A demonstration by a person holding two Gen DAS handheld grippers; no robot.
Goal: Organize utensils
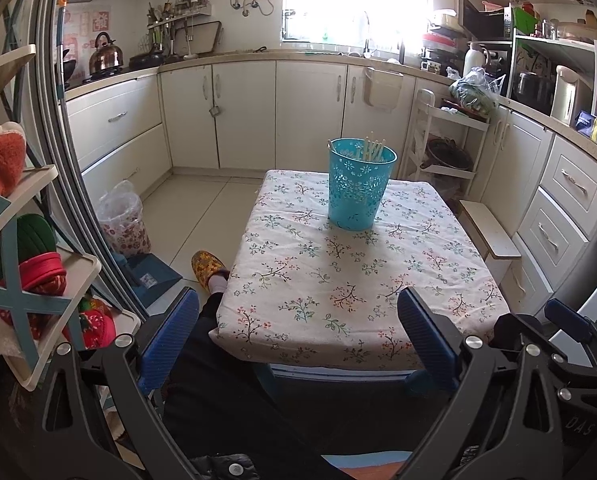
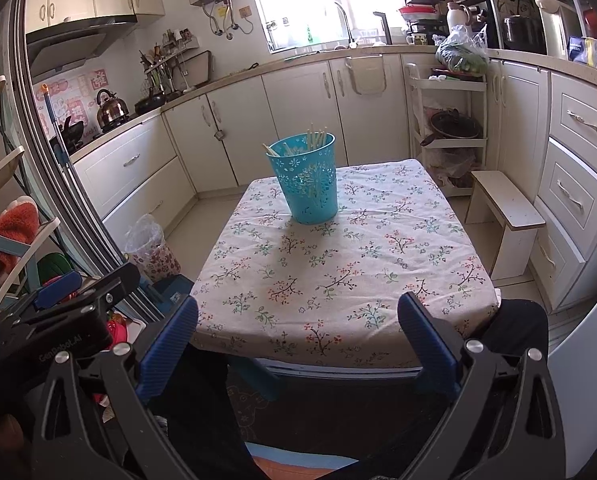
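Your left gripper [image 1: 298, 320] and right gripper [image 2: 298, 324] gape wide, holding nothing, near the table [image 2: 378, 288] edge. Chopsticks [image 2: 316, 136] stand in the blue basket [image 2: 304, 184] at the table's far end.

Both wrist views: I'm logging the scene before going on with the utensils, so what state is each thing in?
Left gripper: open, empty, held back from the table.
Right gripper: open, empty, at the table's near edge.
Turquoise basket: upright on the tablecloth.
Chopsticks: standing in the basket, leaning on its rim.
Floral tablecloth: spread over the table, lightly wrinkled.
Cabinet doors: closed.
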